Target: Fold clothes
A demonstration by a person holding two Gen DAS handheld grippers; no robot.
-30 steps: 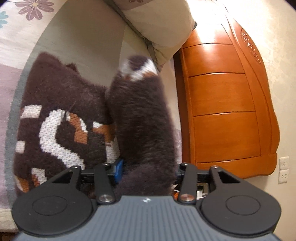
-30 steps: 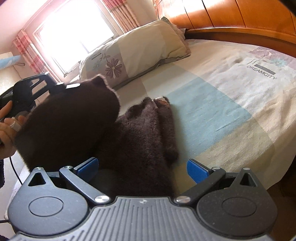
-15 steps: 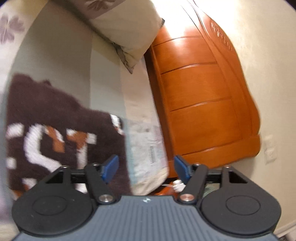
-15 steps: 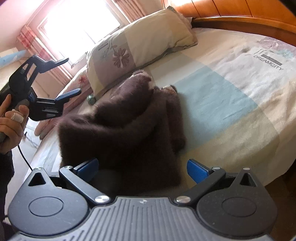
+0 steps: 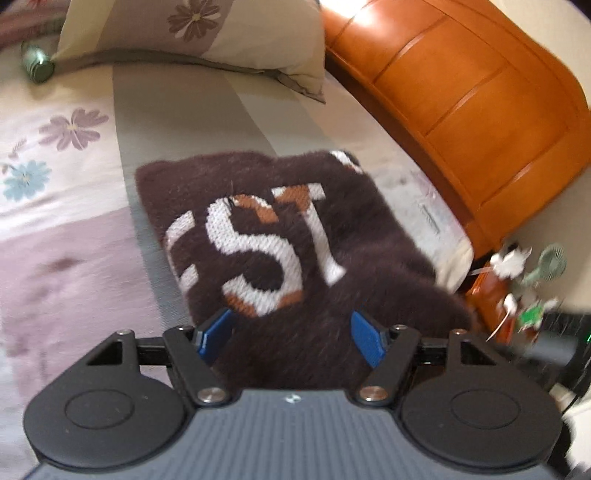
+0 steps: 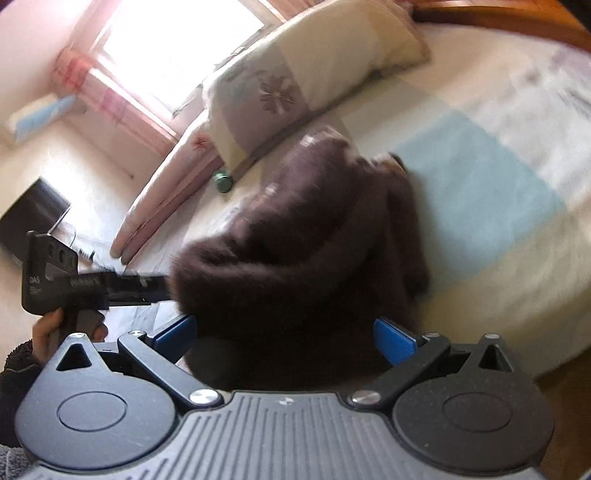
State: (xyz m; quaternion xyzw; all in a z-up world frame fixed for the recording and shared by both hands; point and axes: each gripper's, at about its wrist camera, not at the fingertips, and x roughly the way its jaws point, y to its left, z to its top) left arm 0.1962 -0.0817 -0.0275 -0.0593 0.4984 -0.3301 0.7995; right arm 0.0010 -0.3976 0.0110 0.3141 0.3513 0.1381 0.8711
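Observation:
A fluffy dark brown sweater (image 5: 295, 236) with white and orange letters lies bunched on the bed. In the left wrist view its near part lies between the blue pads (image 5: 216, 330) of my left gripper (image 5: 291, 336), whose jaws are opening; the pads do not press on it. In the right wrist view the sweater (image 6: 314, 236) is a folded heap. My right gripper (image 6: 284, 336) stands open over its near edge, pads wide apart. My left gripper (image 6: 147, 284) comes in from the left there, held by a hand (image 6: 48, 332), its tips at the sweater's left side.
A flowered pillow (image 5: 207, 33) lies at the head of the bed, with a small green bottle (image 5: 37, 62) beside it. An orange wooden headboard (image 5: 461, 103) stands to the right. The patterned bedspread (image 6: 480, 184) stretches right of the sweater. Small clutter and a fan (image 5: 550, 262) sit beyond the bed corner.
My left gripper let go of the sweater part it held up, opened, rolled and moved sideways. The lifted part dropped onto the heap. My right gripper rose and tilted, staying open.

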